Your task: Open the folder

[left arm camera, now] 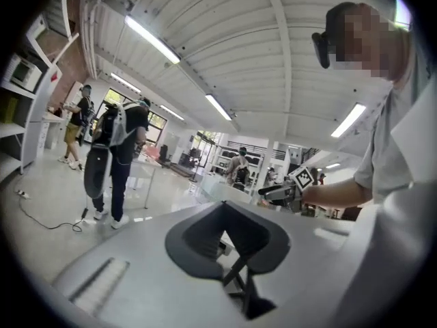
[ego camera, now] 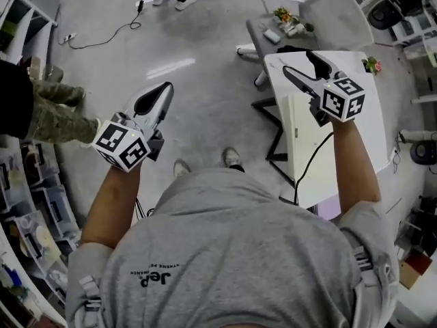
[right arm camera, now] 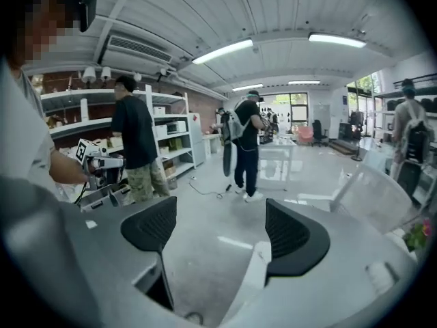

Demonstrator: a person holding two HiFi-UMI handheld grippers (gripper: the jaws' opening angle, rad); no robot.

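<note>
You hold your left hand-held gripper (ego camera: pixel 162 91) closed and empty at centre left, and your right hand-held gripper (ego camera: pixel 298 63) open and empty before the white worktop (ego camera: pixel 372 108) at upper right.

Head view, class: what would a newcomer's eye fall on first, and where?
The two grippers with marker cubes stand out, held forward. The left gripper, jaws shut on nothing, hangs over the grey floor; the right gripper, jaws apart, is over the white table at right.

white table (ego camera: pixel 379 125) partly behind forearm (ego camera: pixel 355 166), far tabletop items (ego camera: pixel 287 18) indistinct
</note>
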